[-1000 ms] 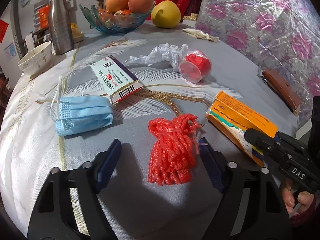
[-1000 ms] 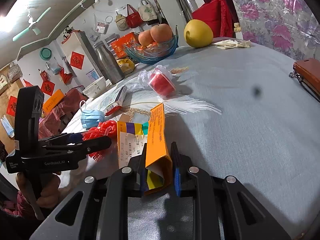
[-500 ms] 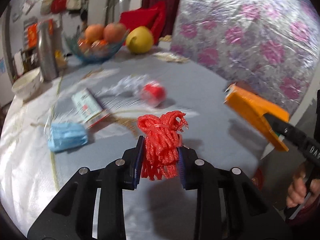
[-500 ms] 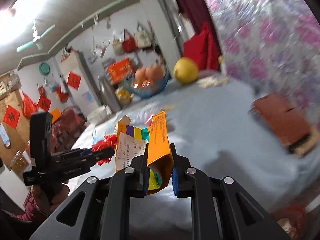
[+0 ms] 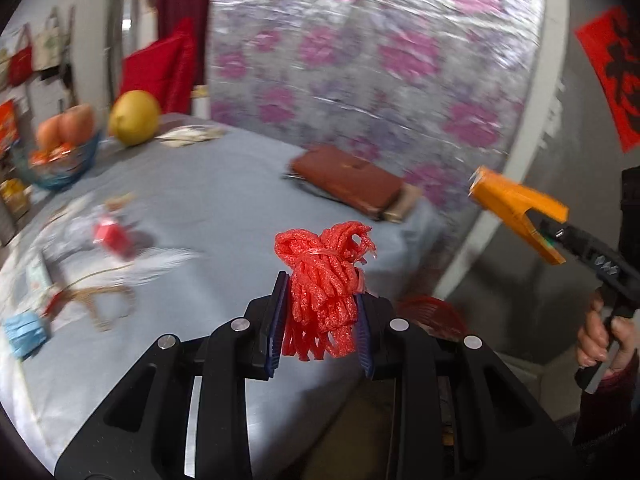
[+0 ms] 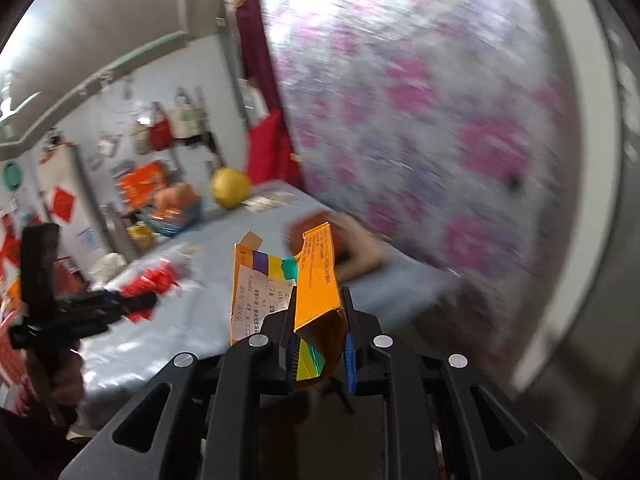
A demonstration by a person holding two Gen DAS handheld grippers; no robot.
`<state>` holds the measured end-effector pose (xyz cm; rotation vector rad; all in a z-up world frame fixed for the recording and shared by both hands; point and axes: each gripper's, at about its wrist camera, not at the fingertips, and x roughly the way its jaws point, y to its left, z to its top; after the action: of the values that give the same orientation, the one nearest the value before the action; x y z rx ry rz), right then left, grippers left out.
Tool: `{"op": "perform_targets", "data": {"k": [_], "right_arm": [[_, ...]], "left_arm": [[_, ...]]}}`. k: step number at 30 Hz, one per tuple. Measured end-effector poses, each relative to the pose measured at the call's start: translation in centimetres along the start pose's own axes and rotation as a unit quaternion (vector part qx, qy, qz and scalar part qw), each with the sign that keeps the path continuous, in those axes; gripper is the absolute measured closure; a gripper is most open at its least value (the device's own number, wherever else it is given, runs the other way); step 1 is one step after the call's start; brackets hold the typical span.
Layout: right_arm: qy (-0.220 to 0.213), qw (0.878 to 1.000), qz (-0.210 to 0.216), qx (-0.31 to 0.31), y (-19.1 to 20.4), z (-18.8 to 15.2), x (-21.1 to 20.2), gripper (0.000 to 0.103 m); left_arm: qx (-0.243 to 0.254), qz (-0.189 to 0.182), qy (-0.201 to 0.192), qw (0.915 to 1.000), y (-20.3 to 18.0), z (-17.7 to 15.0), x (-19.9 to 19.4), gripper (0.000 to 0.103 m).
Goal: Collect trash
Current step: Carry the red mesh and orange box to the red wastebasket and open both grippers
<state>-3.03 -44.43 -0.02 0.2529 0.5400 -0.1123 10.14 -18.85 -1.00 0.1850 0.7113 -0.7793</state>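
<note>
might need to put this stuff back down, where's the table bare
Bare grey cloth runs between the brown wallet and the red-capped cup in plastic wrap, and from the yellow fruit forward toward the red foam net. The left side is crowded: blue mask, gold chain, fruit bowl.

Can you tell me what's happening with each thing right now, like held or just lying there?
Left gripper: shut on the red foam net.
Red foam net: held up off the table.
Right gripper: shut on the orange box.
Orange box: held up, squashed.
Brown wallet: lying flat on the table.
Blue mask: lying on the table.
</note>
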Motion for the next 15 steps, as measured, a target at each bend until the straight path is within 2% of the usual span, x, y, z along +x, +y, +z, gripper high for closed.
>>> {"op": "perform_targets", "data": {"k": [3,7,12,13,14,15], "right_arm": [[0.031,0.998,-0.039,0.033,-4.5,-2.7,0.6,0.085],[0.09,0.99,-0.083,0.073,-9.7,-6.7,3.6,0.085],[0.15,0.978,-0.105,0.104,-13.5,-11.3,7.6,0.083],[0.175,0.971,-0.12,0.107,-14.3,-12.6,9.2,0.081],[0.189,0.967,-0.132,0.112,-14.8,-13.6,10.2,0.069],[0.195,0.963,-0.137,0.123,-15.3,-14.3,10.9,0.062]], "left_arm": [[0.017,-0.022,0.019,0.9994,-2.4,0.2,2.0,0.072],[0.036,-0.042,0.045,0.9974,-5.2,0.4,4.9,0.072],[0.059,-0.061,0.076,0.9935,-8.2,0.1,8.2,0.072],[0.062,-0.064,0.081,0.9928,-8.6,0.1,8.6,0.072],[0.066,-0.067,0.087,0.9917,-9.1,0.0,9.2,0.072],[0.07,-0.069,0.092,0.9909,-9.5,-0.1,9.8,0.072]]}}
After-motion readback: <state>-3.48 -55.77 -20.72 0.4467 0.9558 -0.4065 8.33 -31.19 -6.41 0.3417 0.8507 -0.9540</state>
